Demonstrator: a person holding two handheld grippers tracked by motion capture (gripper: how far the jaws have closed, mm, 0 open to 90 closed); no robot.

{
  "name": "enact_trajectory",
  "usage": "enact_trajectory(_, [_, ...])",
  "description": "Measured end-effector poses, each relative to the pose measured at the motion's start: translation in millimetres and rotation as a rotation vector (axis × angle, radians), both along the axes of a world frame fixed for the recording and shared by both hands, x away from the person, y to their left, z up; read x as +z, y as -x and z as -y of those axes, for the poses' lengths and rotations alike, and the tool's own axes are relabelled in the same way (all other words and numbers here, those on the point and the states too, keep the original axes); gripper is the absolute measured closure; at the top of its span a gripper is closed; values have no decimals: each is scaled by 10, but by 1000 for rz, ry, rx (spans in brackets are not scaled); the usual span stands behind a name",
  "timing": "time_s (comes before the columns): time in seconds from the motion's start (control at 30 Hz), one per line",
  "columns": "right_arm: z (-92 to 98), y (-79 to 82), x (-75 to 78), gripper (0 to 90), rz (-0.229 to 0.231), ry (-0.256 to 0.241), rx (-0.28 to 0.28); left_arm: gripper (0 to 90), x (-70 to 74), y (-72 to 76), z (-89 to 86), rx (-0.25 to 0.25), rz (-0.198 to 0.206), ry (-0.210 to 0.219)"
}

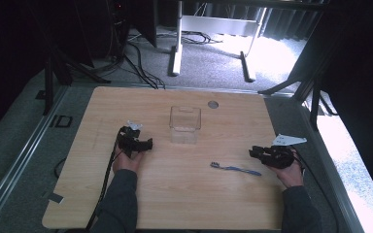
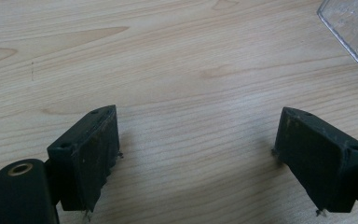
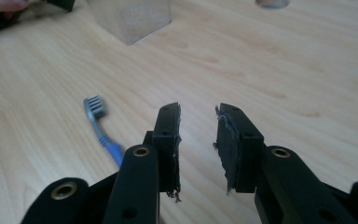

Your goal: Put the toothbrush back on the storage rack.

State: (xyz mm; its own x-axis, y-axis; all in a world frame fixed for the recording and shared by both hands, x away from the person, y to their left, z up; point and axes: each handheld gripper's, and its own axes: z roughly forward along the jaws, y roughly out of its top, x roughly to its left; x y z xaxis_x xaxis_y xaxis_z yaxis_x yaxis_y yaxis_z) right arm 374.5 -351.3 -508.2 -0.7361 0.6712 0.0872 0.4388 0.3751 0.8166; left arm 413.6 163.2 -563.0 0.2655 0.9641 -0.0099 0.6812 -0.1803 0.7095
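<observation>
**2 empty tools over a wooden table**

The left tool [image 1: 135, 141] rests with jaws spread wide, holding nothing, just left of a clear plastic box [image 1: 185, 124]. The right tool [image 1: 271, 156] has a narrow gap between its jaws, also empty. A blue toothbrush [image 1: 235, 168] lies on the table [image 1: 175, 204] between the 2 hands, nearer the right tool.

Left gripper [image 2: 196, 158] wide, right gripper [image 3: 198, 144] ajar.

Wooden table [image 1: 175, 194] stood on grey carpet [image 1: 209, 63]. Beyond its far edge: white desk frame [image 1: 213, 24], black cables [image 1: 141, 68], dark curtains [image 1: 9, 48]. Bright light fell on the floor at the far right.
</observation>
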Motion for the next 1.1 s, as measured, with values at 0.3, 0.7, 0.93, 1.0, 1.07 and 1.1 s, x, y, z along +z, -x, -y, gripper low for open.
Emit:
enact_trajectory(0.3, [-74, -21, 123, 688, 58, 48, -14, 143, 0, 0, 0, 0, 0, 0])
enact_trajectory(0.7, [-298, -28, 267, 656, 116, 135, 51, 143, 0, 0, 0, 0, 0, 0])
enact_trajectory(0.93, [-349, -9, 347, 656, 124, 176, 74, 143, 0, 1, 0, -1, 0, 0])
enact_trajectory(1.0, [-364, 2, 364, 657, 125, 195, 81, 144, 0, 1, 0, 0, 0, 0])
enact_trajectory(1.07, [-372, 6, 371, 657, 130, 205, 84, 145, 1, 3, 1, -2, 0, -1])
enact_trajectory(1.1, [-387, 19, 389, 657, 139, 230, 85, 144, 1, 3, 1, -3, -1, -2])
